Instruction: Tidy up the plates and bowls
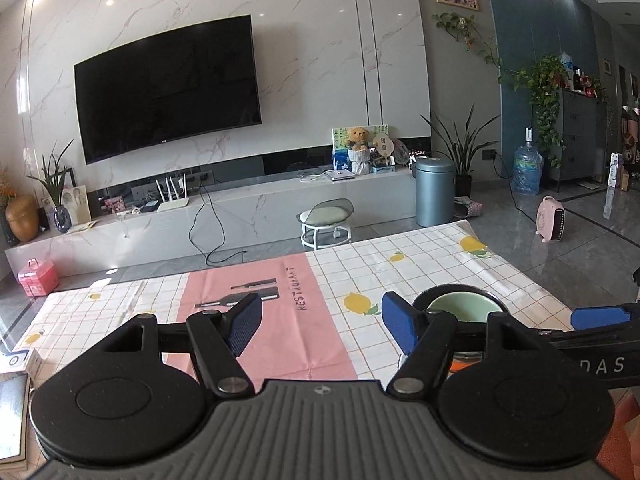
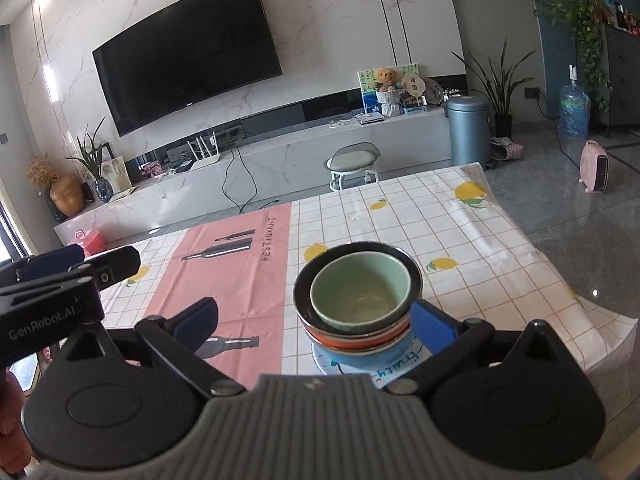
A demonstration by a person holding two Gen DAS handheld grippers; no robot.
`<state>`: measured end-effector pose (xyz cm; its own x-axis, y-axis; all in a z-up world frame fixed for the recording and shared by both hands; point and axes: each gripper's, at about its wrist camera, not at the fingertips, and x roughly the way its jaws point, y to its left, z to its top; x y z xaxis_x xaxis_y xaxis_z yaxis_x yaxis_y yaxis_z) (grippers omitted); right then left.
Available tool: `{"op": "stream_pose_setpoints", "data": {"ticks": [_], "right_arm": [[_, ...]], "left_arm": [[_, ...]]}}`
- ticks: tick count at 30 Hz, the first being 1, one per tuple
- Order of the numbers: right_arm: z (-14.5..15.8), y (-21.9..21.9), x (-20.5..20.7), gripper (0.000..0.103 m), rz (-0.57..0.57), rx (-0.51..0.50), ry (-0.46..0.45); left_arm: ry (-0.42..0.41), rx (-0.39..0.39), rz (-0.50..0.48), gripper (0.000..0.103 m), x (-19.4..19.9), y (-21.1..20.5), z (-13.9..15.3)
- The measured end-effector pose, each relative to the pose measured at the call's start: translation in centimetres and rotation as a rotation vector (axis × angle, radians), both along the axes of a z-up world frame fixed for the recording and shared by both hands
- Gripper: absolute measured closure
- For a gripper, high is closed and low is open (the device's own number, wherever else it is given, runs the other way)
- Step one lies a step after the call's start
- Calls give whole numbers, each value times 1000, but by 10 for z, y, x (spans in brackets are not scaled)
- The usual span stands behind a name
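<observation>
The left gripper [image 1: 320,322] hangs over the table with its blue-padded fingers [image 1: 243,328] spread wide and nothing between them. The right gripper [image 2: 316,326] is likewise released, its two pads well apart; the stack of bowls sits in the gap but nearer the right-hand pad [image 2: 434,326], which lies just beside the stack's lower rim, though contact cannot be made out.

The stack occupies the lower centre of the right wrist view: a pale green bowl [image 2: 360,292] nests inside a dark-rimmed bowl [image 2: 304,284], under which an orange bowl [image 2: 344,342] and a blue bowl [image 2: 360,356] show as bands, all resting on a light plate with writing [image 2: 394,374]. In the left wrist view only the green bowl's inside and the dark rim appear at the lower right, partly hidden behind the gripper's right-hand finger, with the other gripper's arm crossing just beside them.

Everything stands on a checked tablecloth with lemons [image 2: 460,240], and a pink placemat [image 2: 236,264] printed with bottles covers its middle left. Beyond the table's far edge, in the upper half of both frames, are a wall-mounted television [image 1: 168,88], a low marble cabinet [image 1: 240,208], a small stool [image 1: 326,220], a grey-blue bin [image 1: 435,192], a water bottle [image 1: 528,172] and a pink heater [image 1: 554,220] on the floor at the right
</observation>
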<state>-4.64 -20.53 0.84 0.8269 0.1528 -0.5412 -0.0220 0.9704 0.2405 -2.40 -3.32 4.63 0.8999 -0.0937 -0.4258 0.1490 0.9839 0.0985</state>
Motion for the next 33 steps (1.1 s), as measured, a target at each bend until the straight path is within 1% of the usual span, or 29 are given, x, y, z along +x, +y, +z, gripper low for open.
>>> {"op": "stream_pose_setpoints", "data": {"ticks": [4, 6, 12, 18, 21, 25, 33], "right_arm": [[-8, 11, -10, 3, -44, -107, 35], [-13, 13, -12, 3, -60, -136, 54], [-31, 25, -17, 3, -58, -163, 110], [-49, 27, -16, 3, -70, -144, 189], [-54, 34, -16, 3, -56, -162, 223], [-57, 38, -16, 3, -40, -175, 236], [-55, 38, -18, 3, -47, -186, 225]], "left_arm": [[74, -18, 36, 20, -1, 5, -15], [134, -22, 22, 20, -2, 9, -27], [280, -51, 60, 20, -5, 18, -55], [370, -74, 123, 20, -12, 27, -75], [389, -90, 133, 20, -12, 29, -78], [383, -94, 137, 20, -15, 29, -77], [390, -93, 138, 20, -15, 28, -77]]}}
